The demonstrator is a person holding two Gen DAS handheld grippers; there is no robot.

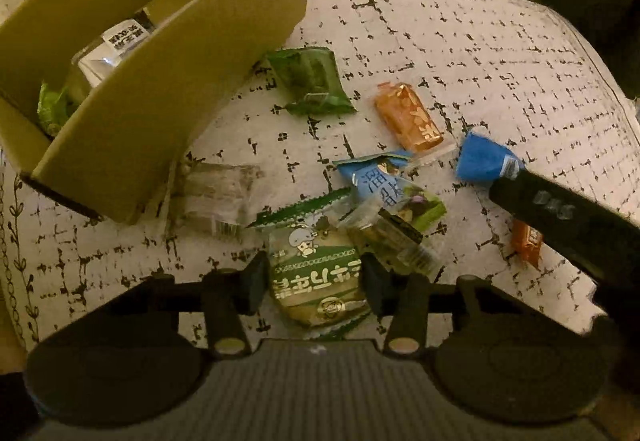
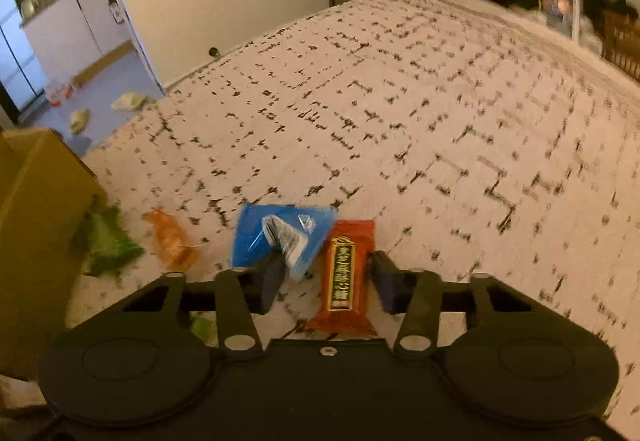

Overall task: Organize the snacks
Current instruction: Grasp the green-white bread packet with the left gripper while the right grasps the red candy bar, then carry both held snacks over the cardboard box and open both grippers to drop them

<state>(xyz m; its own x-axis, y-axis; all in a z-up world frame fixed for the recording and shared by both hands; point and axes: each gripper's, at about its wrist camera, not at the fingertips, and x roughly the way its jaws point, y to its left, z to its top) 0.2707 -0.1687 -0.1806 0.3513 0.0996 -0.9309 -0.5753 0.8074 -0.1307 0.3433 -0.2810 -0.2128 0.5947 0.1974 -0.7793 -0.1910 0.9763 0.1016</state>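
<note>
Beside the cardboard box (image 1: 132, 113), on the patterned worktop (image 1: 460, 41), most of your sorting is still to do. Inside the box you have only a white-labelled pack (image 1: 120, 45) and a light green bag (image 1: 52, 109).

Out on the cloth a whole scatter remains. A dark green packet (image 1: 312, 81) lies just off the box's long wall, an orange packet (image 1: 408, 117) sits further out, and a blue packet (image 1: 484, 161) lies beyond that. A clear wrapper (image 1: 216, 197) rests by the box's near corner. Next to it is a small heap with a pale blue packet (image 1: 376, 177) on top.

Your left tool (image 1: 314, 269) has the cartoon packet (image 1: 316, 281) from that heap between its fingers. Both pads seem to press on its edges, though the dim light makes that hard to confirm. Your right tool (image 2: 326, 265), well away from the box, stands apart over a red-brown bar (image 2: 344, 273). There is a gap between that bar and the left finger, which touches the blue packet instead.

I judge you early in the job: two items boxed, seven or so left.
</note>
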